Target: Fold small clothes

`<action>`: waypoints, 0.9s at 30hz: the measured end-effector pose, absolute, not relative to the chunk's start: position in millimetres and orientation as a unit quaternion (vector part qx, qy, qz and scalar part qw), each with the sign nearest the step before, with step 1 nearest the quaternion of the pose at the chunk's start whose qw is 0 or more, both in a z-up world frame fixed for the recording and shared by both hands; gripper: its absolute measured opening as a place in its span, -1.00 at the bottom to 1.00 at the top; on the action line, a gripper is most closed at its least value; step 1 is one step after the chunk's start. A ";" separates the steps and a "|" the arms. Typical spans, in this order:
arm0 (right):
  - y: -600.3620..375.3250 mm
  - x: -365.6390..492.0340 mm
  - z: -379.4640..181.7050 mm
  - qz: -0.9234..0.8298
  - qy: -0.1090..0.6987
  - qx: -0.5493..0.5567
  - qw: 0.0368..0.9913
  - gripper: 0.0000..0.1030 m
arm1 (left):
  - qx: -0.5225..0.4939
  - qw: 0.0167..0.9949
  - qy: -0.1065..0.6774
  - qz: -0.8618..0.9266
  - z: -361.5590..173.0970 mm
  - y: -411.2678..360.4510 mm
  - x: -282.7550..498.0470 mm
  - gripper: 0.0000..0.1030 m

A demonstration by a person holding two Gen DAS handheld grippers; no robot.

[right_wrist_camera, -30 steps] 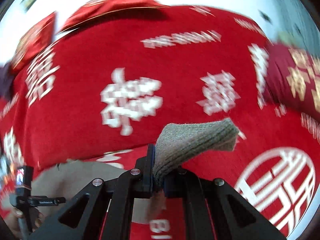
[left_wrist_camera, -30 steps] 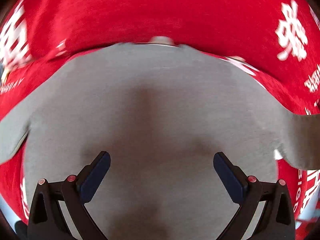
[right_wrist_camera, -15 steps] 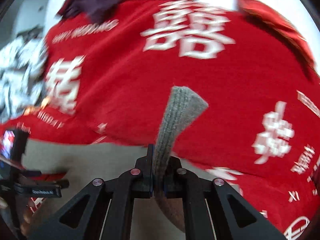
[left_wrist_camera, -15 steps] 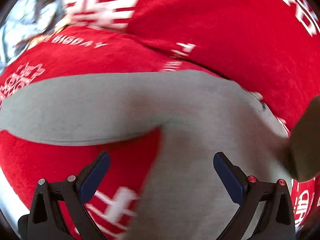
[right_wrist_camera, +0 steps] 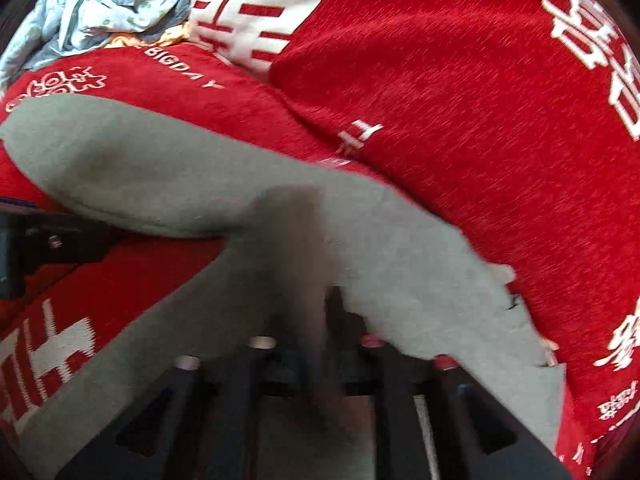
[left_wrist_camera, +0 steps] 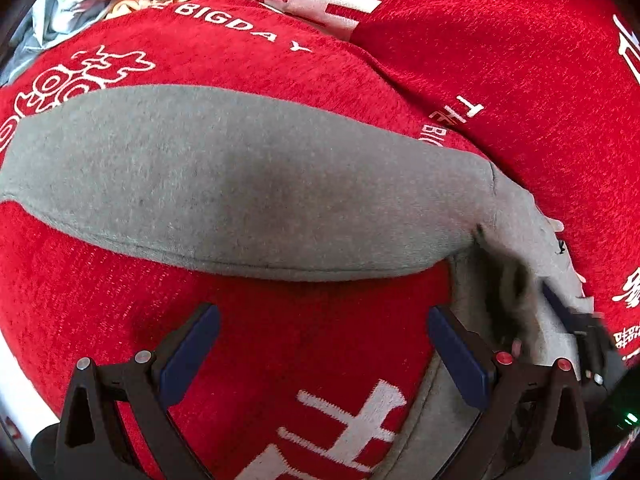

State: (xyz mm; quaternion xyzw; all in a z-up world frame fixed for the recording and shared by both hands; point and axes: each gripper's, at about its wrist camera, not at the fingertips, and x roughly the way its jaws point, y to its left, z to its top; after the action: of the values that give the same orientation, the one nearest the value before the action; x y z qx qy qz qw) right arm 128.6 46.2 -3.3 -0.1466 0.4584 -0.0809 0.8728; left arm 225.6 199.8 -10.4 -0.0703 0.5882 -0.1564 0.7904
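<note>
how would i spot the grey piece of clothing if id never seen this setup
Start from the big red blanket with white lettering that covers the surface. The grey garment lies spread across it, in front of the open left gripper. It is the only plain, unprinted fabric here, unlike the pale patterned clothes pile at the far corner.

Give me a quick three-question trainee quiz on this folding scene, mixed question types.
1. True or false: the left gripper is clamped on the grey garment.
2. Multiple choice: the red cloth under the garment carries A) white characters and lettering, B) blue stripes, C) no print.
3. Fill in: the heap of pale crumpled clothes lies at the upper ____ of the right wrist view.

Key: 1 false, its jaws stand open over red cloth. 2 A. 3 left.
</note>
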 end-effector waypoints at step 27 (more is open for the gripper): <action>-229.6 -84.9 10.5 -0.380 0.444 0.014 0.811 0.62 | 0.081 0.787 0.574 -0.213 7.0 24.7 159.8 1.00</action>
State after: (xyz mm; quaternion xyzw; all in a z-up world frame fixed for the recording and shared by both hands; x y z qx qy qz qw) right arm -84.9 -229.6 10.5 0.0143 0.4441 -0.3799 0.8113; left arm 159.8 24.7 7.0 0.0813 0.5735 -0.2132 0.7868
